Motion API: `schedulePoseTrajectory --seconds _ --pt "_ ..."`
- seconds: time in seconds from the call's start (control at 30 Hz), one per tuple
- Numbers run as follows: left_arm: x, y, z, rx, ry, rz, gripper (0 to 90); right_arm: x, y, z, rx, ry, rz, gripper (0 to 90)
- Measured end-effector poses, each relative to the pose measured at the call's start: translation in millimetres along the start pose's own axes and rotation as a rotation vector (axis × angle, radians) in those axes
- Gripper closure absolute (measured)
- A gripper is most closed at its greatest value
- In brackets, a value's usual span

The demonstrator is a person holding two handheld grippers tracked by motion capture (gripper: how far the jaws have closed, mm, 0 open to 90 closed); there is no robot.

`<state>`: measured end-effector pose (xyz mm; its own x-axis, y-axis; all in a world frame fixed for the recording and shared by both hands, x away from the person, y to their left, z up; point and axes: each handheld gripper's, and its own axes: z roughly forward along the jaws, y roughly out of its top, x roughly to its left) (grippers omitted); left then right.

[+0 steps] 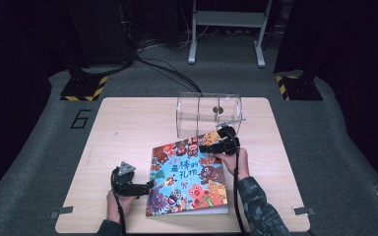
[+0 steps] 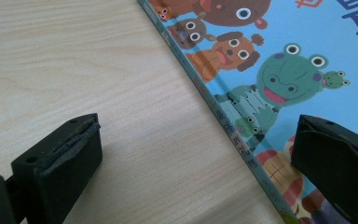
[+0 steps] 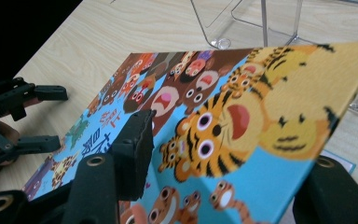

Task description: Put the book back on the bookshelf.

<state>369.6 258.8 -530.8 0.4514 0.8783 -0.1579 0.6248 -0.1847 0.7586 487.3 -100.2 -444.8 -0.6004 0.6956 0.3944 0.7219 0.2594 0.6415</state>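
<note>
Table (image 1: pixel 128 118): light wood top, sits on grey floor; dark surround.
Book (image 1: pixel 189 177): picture bk, blue cover w/ cartoon animals (frog, tiger, dogs), lies near front-centre of table, slightly skewed. Far right corner of cover is lifted off the pages; the rest lies flat. Spine edge faces the person's left.
Book, left gripper view (image 2: pixel 279 70): spine runs diagonally across frame, frog and dogs on cover readable.
Book, right gripper view (image 3: pixel 242 116): cover raised and tilted, tiger side up, between the jaws.
Right gripper (image 1: pixel 221 142): at book's far right corner, held by right hand (image 1: pixel 236 160). Jaws pinch the lifted cover: one pad on the printed face, other jaw under/behind it. In right gripper view (image 3: pixel 223 182) left pad presses on cover nr the tiger.
Left gripper (image 1: pixel 145 186): at book's left edge, low on table, held by left hand (image 1: pixel 115 201); grey three-cornered plate on top. Jaws spread wide, straddling spine edge: one jaw over bare wood, the other over the cover. Not pinching anything. In left gripper view (image 2: pixel 196 154) gap between pads wide, spine passes through it.
Left gripper seen from right gripper view (image 3: pixel 42 119): jaws apart, at the cover's far side.
Clear box (image 1: pixel 207 114): transparent acrylic container w/ divider, behind book, just beyond right gripper. Contents: cannot tell.
Sleeve (image 1: pixel 261 206): dark patterned, right forearm.
</note>
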Motion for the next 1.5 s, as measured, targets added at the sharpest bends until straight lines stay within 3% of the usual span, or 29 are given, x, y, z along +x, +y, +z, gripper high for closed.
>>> schedulePoseTrajectory --seconds 0.2,0.43,0.67,0.8,1.23,1.37,1.5 --pt "0.2 0.1 0.4 -0.001 -0.003 0.003 1.6 -7.4 6.4 3.4 -0.023 0.049 0.037 43.8" --pt "0.7 0.2 0.4 -0.003 -0.006 0.003 1.7 -11.7 11.5 9.0 -0.017 0.045 0.045 48.0" --pt "0.9 0.3 0.1 0.001 -0.009 0.005 1.8 -9.5 12.6 8.4 -0.023 0.046 0.007 50.7" --pt "0.6 0.4 0.3 0.002 -0.007 0.006 1.7 -12.2 8.9 8.5 -0.041 0.060 0.022 53.5" --pt "0.8 0.5 -0.1 0.003 -0.008 0.004 1.7 -6.8 6.7 2.2 -0.084 0.035 -0.030 56.2" --pt "0.7 3.7 -1.4 0.033 0.015 -0.023 1.6 -2.8 5.5 -0.3 -0.105 0.019 -0.053 56.8" --pt "0.5 6.5 -1.1 0.037 0.001 -0.030 0.2 0.1 4.3 -2.7 -0.122 0.013 -0.064 57.0"
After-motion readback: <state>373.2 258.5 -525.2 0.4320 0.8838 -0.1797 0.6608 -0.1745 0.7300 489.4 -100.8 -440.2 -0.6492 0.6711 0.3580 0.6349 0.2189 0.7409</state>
